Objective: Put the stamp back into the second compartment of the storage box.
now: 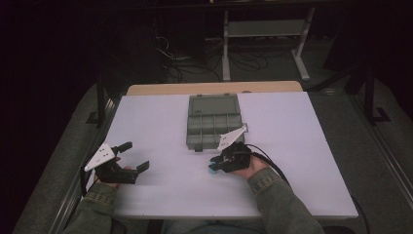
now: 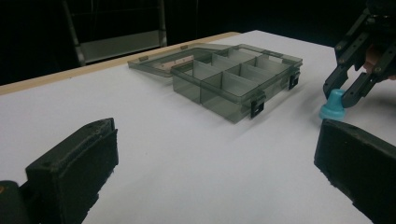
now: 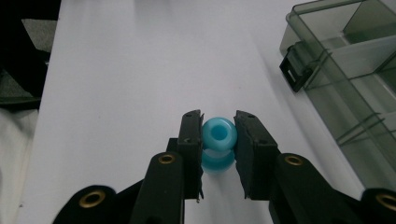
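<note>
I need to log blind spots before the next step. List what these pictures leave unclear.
- Small light-blue plastic spool-shaped piece: in the right gripper view the right tongs hide its sides; its base is out of focus.
- Smoky grey clear plastic compartment box: cut off by the right edge in the right gripper view; in the high view it is too small and dim to tell whether anything lies inside.
- Left tongs: jaws cut off by the bottom edge in the left gripper view.

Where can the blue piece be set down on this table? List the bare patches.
Bare tabletop lies left of the compartment box, between it and the left tool, and right of the box toward the table's right edge. The front strip near the sleeves is bare too. It is tightest where the right tool, shut on the blue piece, sits by the box's latches.
</note>
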